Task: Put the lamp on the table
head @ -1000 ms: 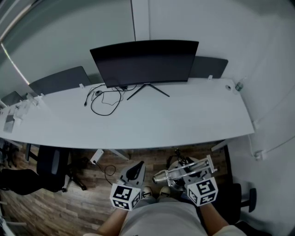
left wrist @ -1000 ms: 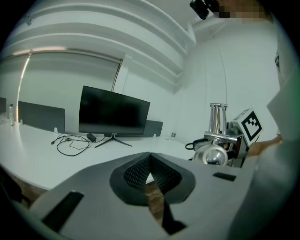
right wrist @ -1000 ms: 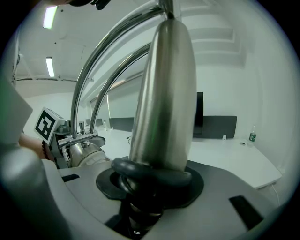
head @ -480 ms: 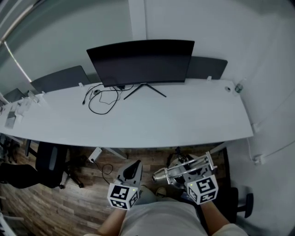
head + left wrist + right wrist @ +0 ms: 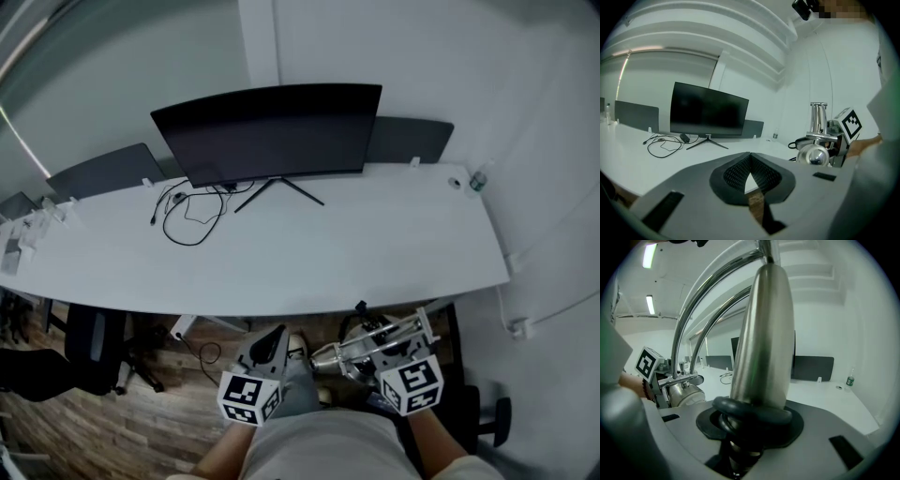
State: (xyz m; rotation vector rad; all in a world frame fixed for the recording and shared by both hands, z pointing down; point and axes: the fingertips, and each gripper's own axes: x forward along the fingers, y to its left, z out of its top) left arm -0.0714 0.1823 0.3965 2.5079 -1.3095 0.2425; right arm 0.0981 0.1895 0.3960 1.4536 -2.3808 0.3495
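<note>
Long white counter [image 5: 309,253] set against pale grey walls [image 5: 450,66], carrying a dark curved monitor [image 5: 272,131] and loose black cables [image 5: 186,214]. Wood-plank floor [image 5: 141,427] below, with a black office chair [image 5: 89,352].

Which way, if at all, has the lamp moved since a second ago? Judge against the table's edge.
Yes, toward the table: the gap between the lamp, in the right claw, and the table's edge has narrowed.

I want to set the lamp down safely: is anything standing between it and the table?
Nothing visible. The chrome metal lamp faces the bare near part of the white table; the black curved monitor and black cable sit at its far side.
</note>
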